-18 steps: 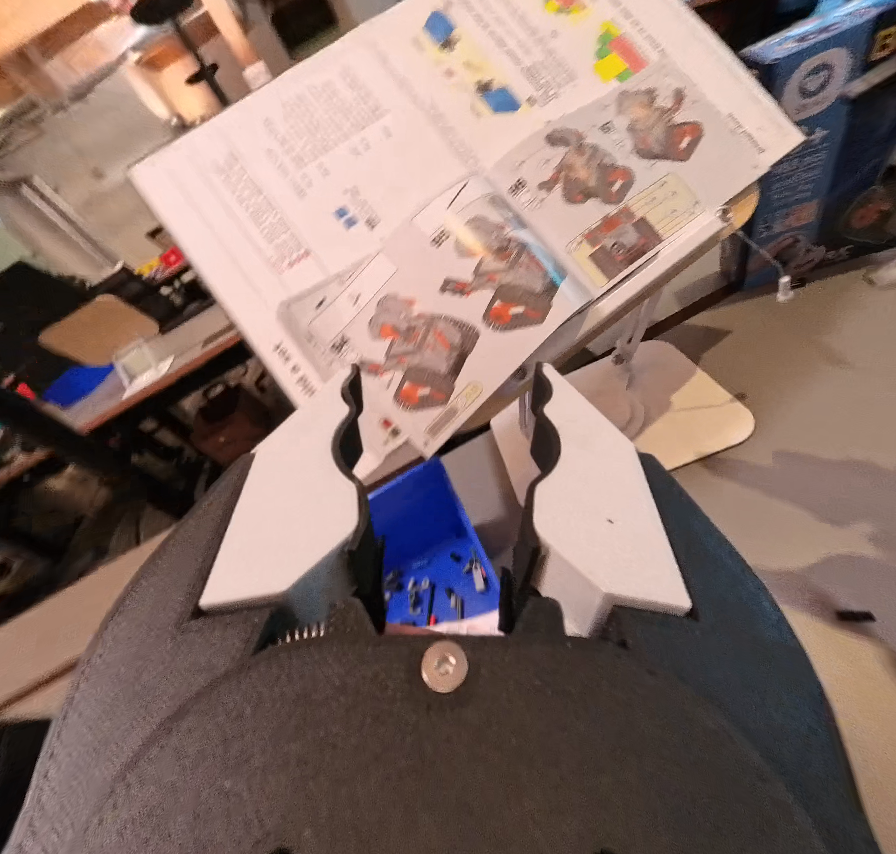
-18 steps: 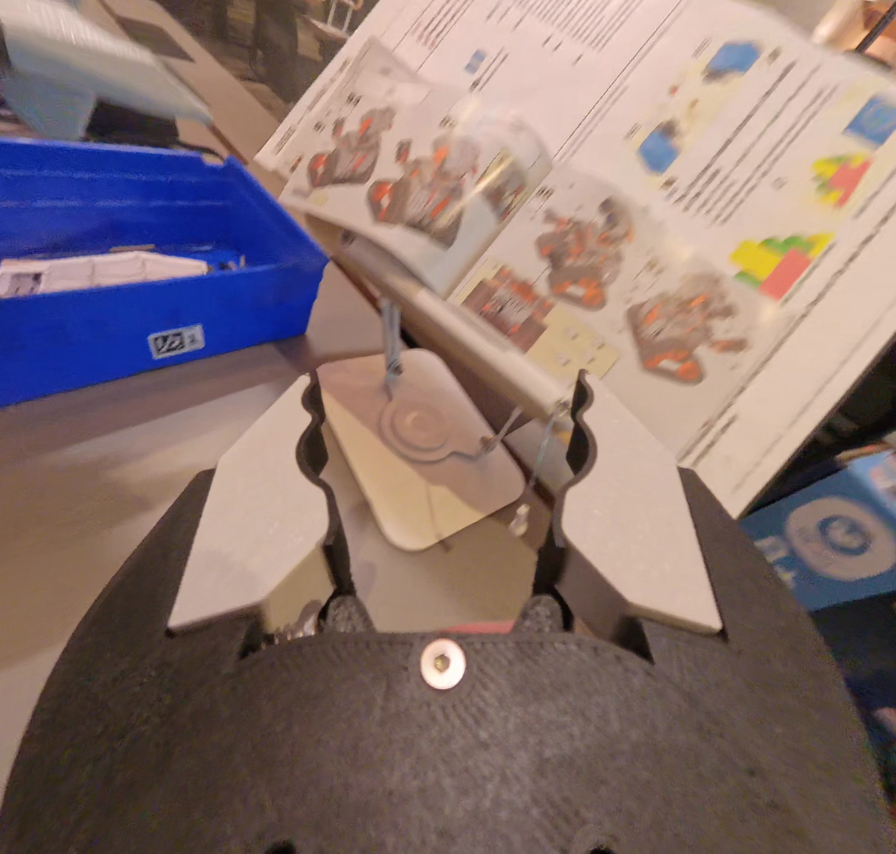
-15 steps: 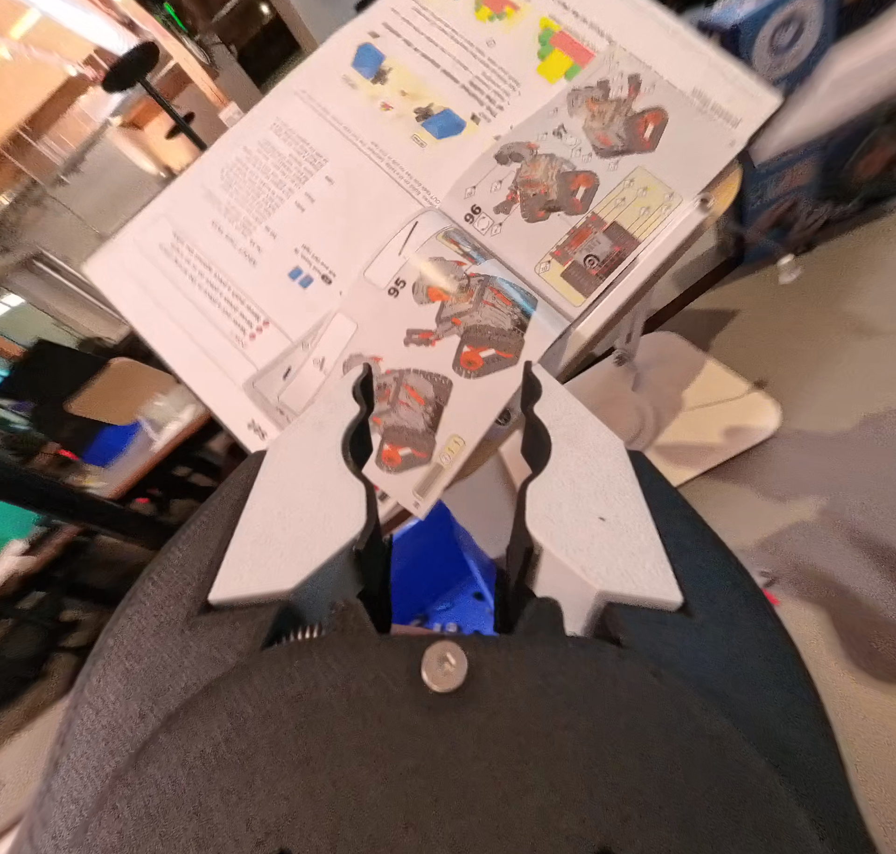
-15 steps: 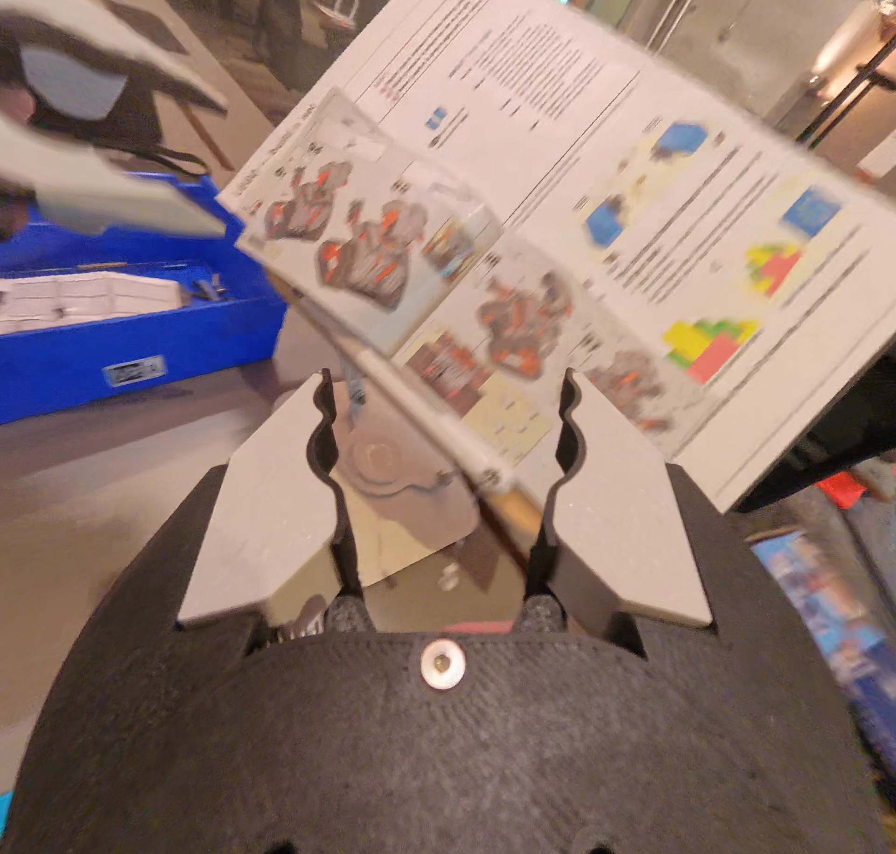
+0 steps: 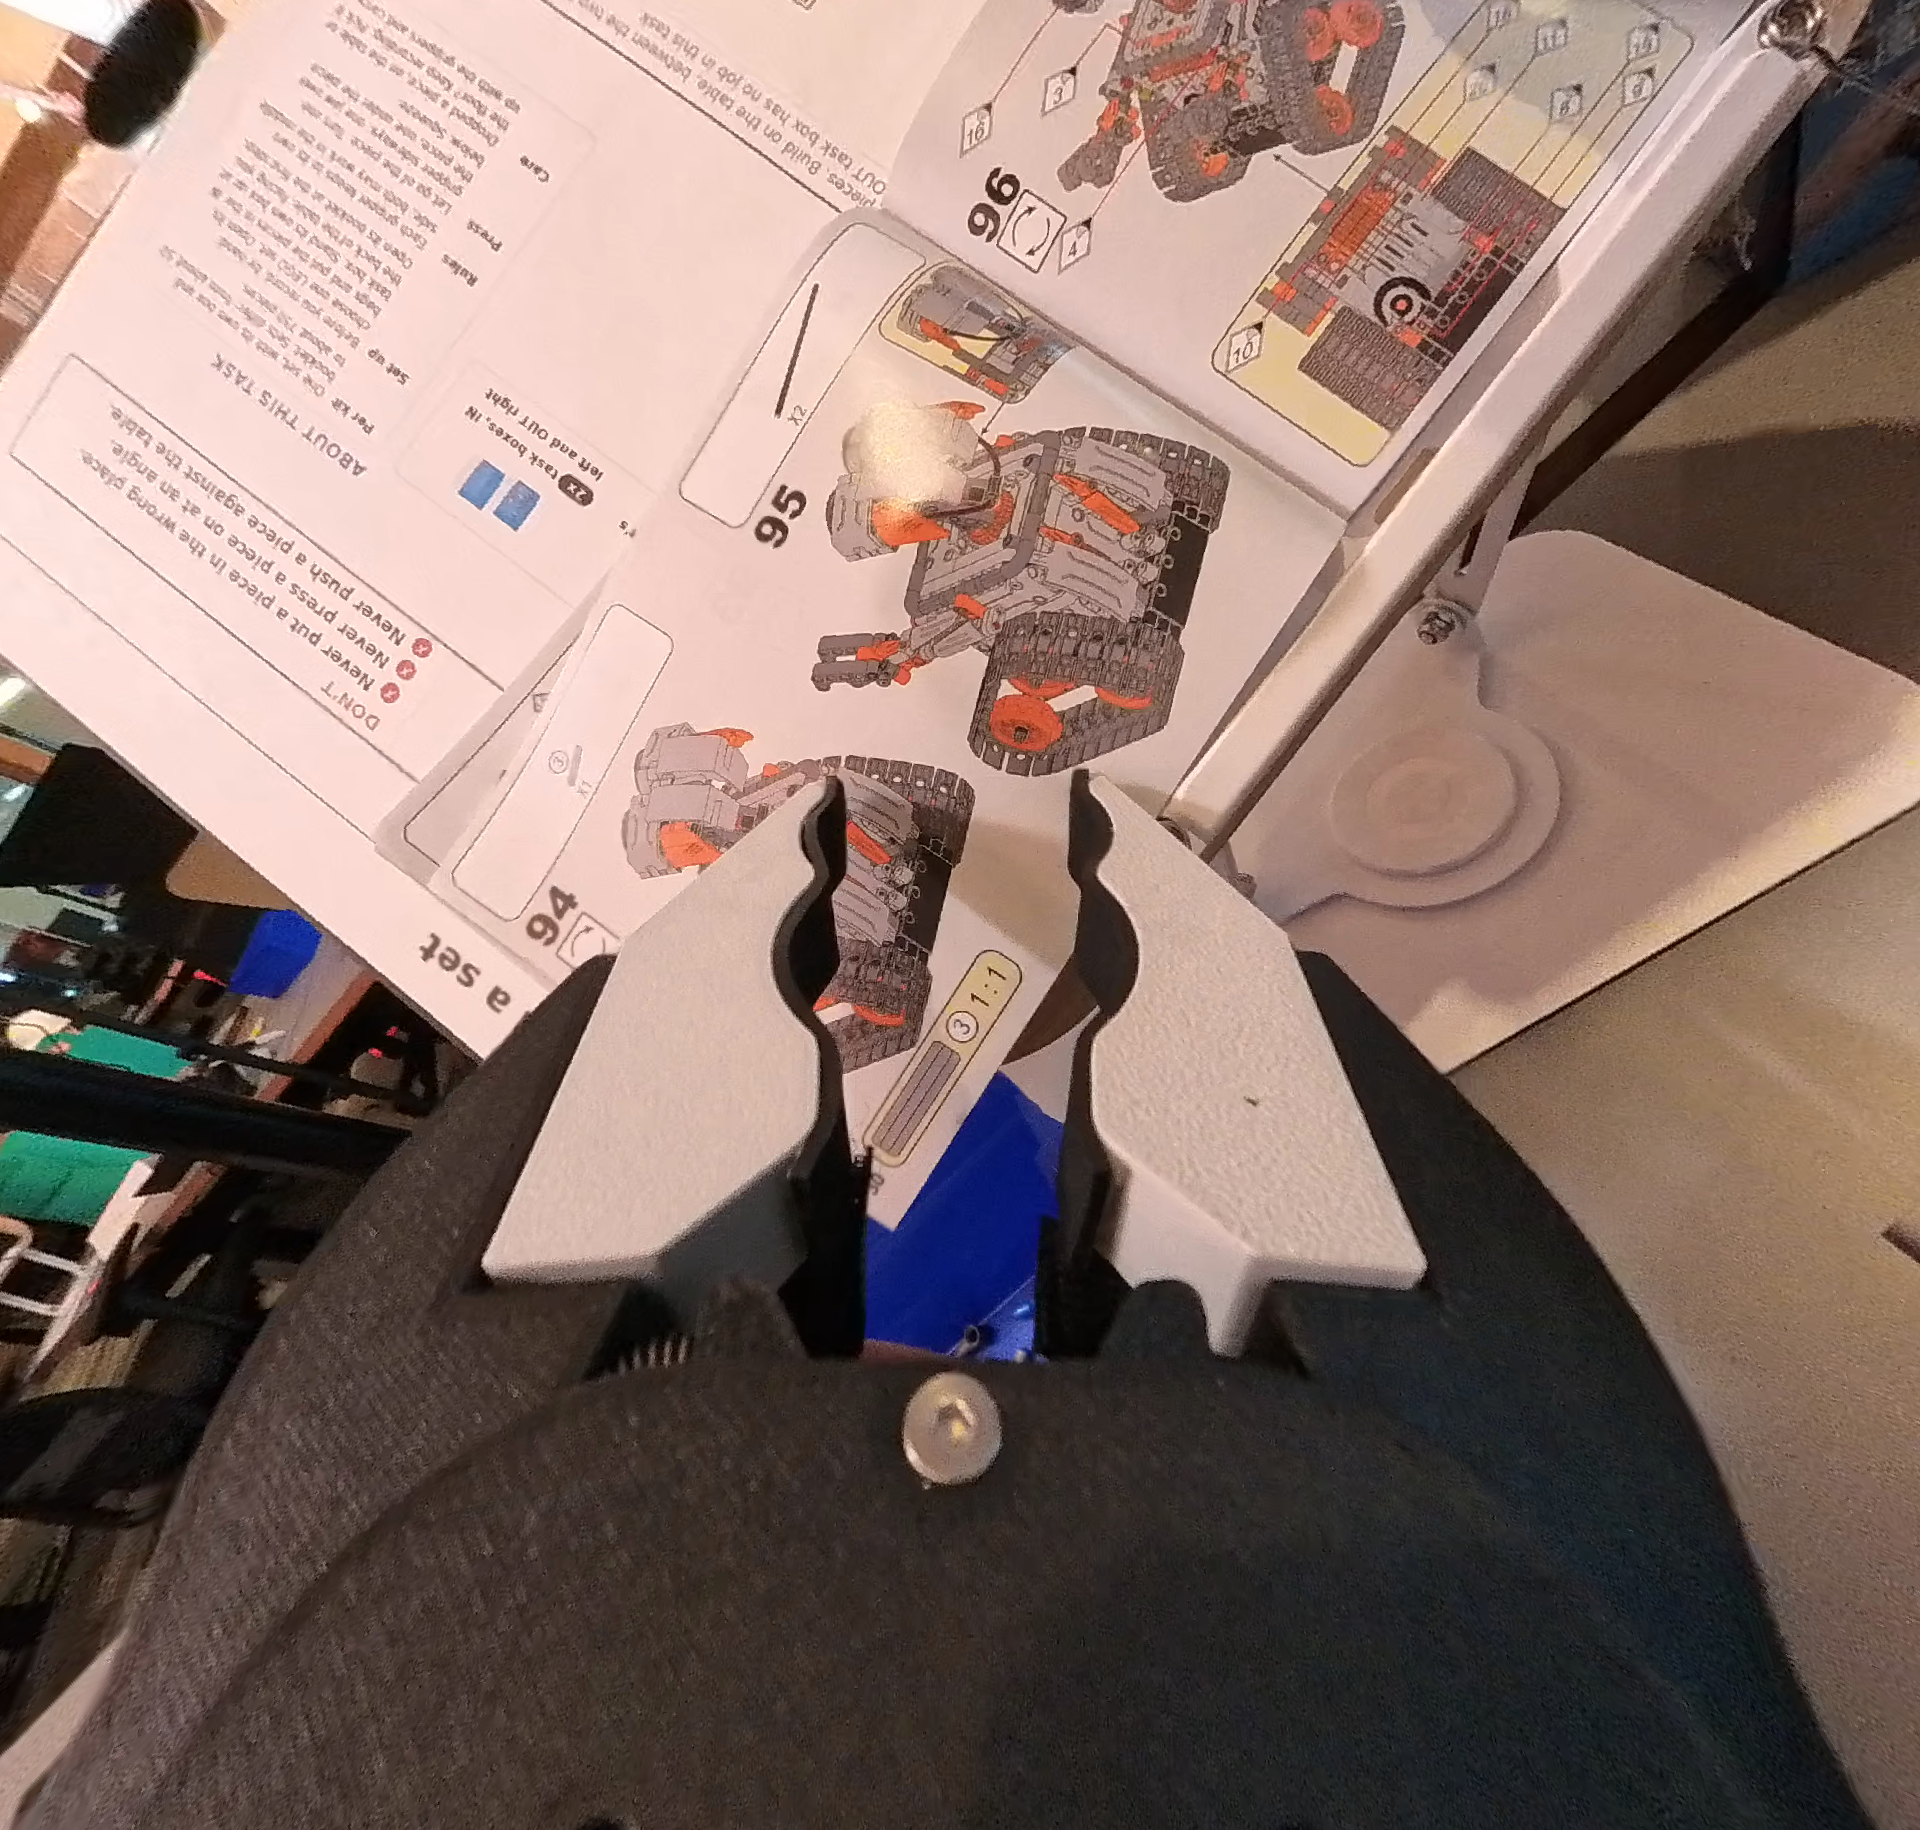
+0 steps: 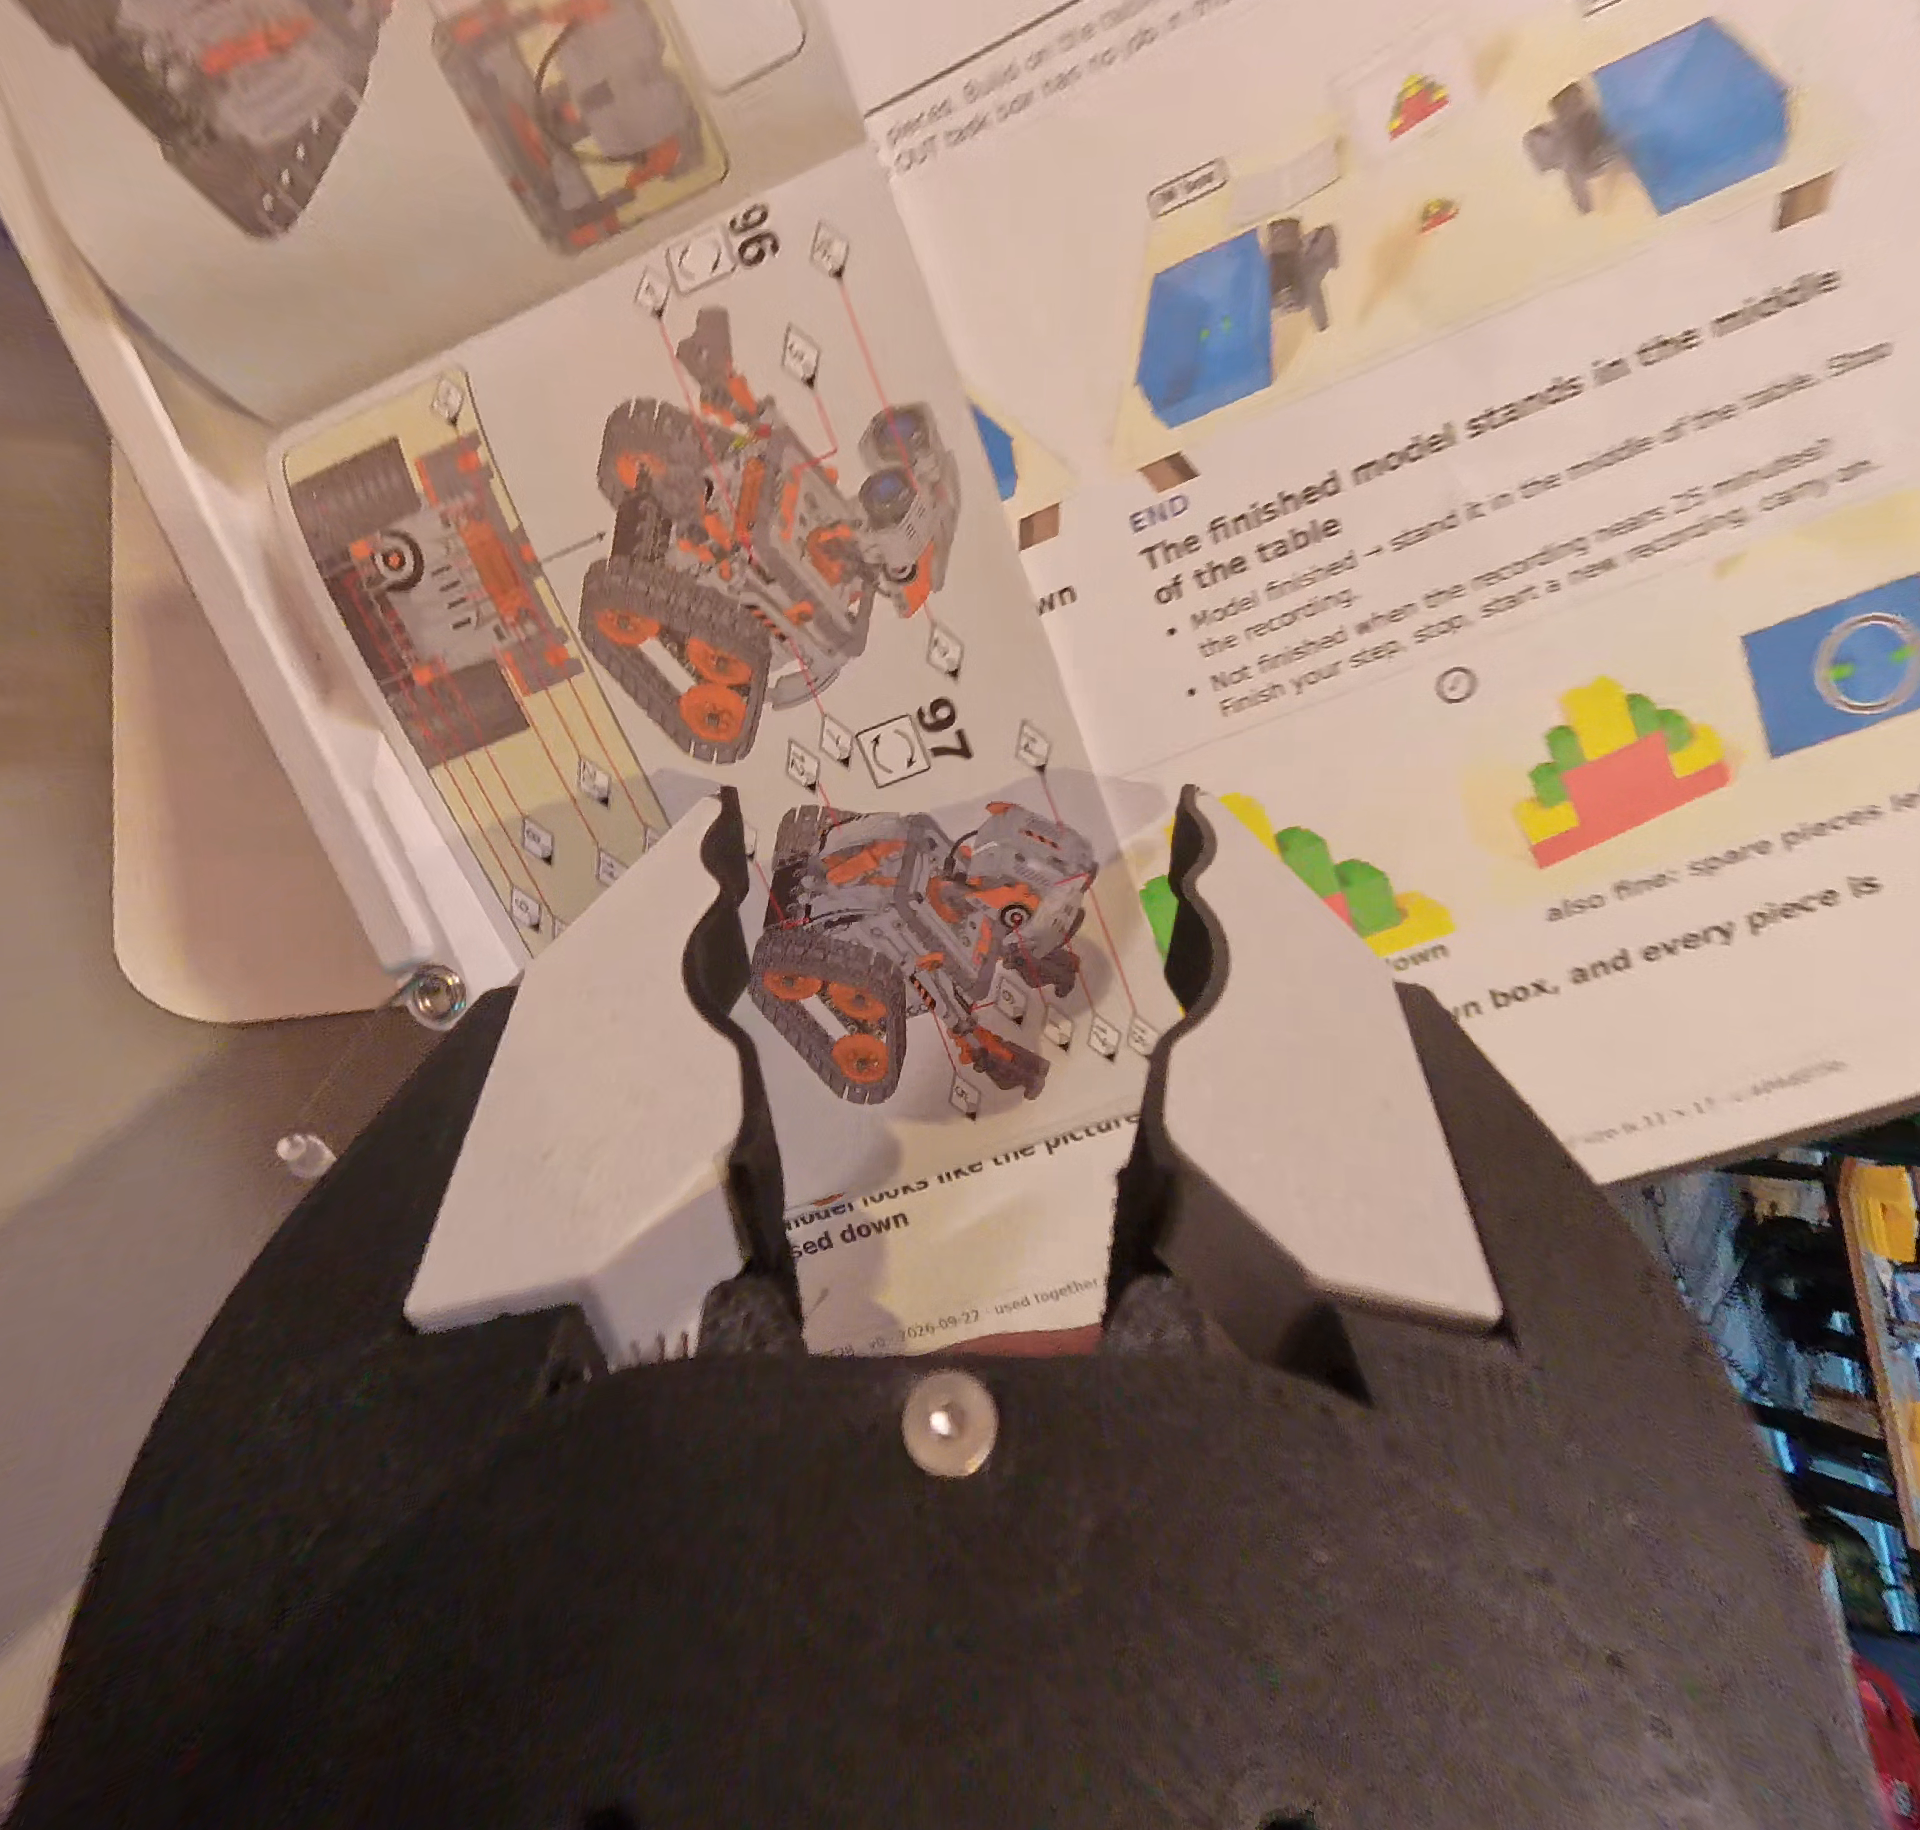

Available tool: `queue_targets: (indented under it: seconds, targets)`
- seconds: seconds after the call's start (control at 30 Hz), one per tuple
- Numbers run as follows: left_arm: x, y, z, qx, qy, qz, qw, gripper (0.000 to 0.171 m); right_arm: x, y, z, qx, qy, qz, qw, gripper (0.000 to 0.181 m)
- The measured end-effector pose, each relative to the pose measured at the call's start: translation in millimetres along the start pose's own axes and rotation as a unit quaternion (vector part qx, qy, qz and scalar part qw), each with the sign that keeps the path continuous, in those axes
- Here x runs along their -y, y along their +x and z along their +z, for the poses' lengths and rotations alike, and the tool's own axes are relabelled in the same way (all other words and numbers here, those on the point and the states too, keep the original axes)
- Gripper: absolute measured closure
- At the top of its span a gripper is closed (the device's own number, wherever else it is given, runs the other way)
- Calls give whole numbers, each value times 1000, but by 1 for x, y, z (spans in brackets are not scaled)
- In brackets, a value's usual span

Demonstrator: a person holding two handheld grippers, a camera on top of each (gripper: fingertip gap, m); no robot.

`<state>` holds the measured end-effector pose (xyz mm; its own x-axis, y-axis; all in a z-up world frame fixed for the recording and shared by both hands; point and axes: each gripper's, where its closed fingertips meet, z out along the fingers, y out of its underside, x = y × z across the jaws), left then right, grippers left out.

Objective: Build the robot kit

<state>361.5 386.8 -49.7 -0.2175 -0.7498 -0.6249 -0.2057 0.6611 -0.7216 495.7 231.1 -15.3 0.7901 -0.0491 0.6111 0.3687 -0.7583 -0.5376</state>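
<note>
Cluttered shelves lie behind the building-instruction booklet (image 5: pixel 1039 492) propped on a white stand (image 5: pixel 1538 804), before which the left gripper (image 5: pixel 951 793) gapes empty over a blue bin (image 5: pixel 966 1230), while the right gripper (image 6: pixel 956 804), likewise parted and empty, faces the booklet's (image 6: pixel 790 575) lower page.

Open instruction booklet (image 5: pixel 1039 492) on white tilted stand (image 5: pixel 1621 824), blue bin (image 5: pixel 966 1230) below.

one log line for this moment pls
left tongs: open, empty, at booklet lower corner | right tongs: open, empty, facing booklet page | booklet on white stand over big sheet | blue bin below
</note>
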Motion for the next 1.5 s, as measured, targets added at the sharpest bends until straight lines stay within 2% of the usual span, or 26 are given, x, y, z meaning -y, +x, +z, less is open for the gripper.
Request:
queue_targets:
  seconds: [0.07, 0.23, 0.37, 0.43, 0.47, 0.53, 0.57, 0.73, 0.83, 1.03, 1.07, 1.1, 1.13, 1.17, 1.23, 1.33, 1.4, 1.5]
  targets:
    - [0, 2, 0, -3, 1, 6, 1000, 134, -6, -2, 4, -1, -9, -16, 1000, 103]
    - [1, 2, 0, -1, 4, 12, 1000, 132, -2, -2, -1, -22, 6, -56, 998, 127]
    - [2, 5, 1, 1, 12, 9, 1000, 138, -6, 1, -2, -39, 6, -64, 997, 134]
    - [3, 6, 2, 4, 11, 19, 1000, 138, -5, 1, -5, -48, 15, -77, 996, 155]
    - [3, 6, 2, 5, 10, 22, 1000, 137, -8, 0, -5, -47, 12, -80, 996, 157]
    - [4, 7, 3, 6, 8, 27, 1000, 137, -10, 7, -5, -64, 15, -65, 996, 137]
    - [4, 7, 3, 4, 8, 26, 1000, 137, -10, 9, -6, -66, 20, -63, 996, 135]
    - [5, 9, 4, 3, 6, 30, 1000, 139, -18, 8, -6, -22, 34, -4, 999, 133]
    - [5, 9, 4, 3, 6, 32, 999, 140, -18, 7, -5, -28, 36, -8, 999, 133]
    - [6, 10, 5, 1, 7, 29, 1000, 141, -15, 3, -4, -22, 43, -2, 999, 153]
    - [6, 10, 5, 1, 7, 30, 1000, 139, -14, 3, -4, -16, 43, 4, 999, 153]
    - [8, 10, 4, 0, 9, 33, 999, 137, -13, 1, -5, -4, 47, 22, 999, 145]
    - [11, 11, 3, -2, 13, 34, 999, 135, -12, 5, -6, -11, 53, 40, 998, 119]
    - [15, 12, 2, -4, 18, 35, 999, 134, -13, 8, -9, -18, 53, 36, 998, 125]
    - [30, 14, -1, -7, 38, 39, 998, 134, -25, 15, -11, -33, 30, 19, 999, 119]
    - [64, 22, 2, -17, 69, 57, 996, 135, -40, 20, -15, -28, 18, 26, 999, 125]
    - [88, 29, 13, -23, 77, 80, 994, 134, -44, 21, -18, -27, 22, 32, 999, 131]
    - [119, 35, 37, -24, 79, 114, 990, 132, -44, 20, -17, -32, 24, 30, 999, 129]
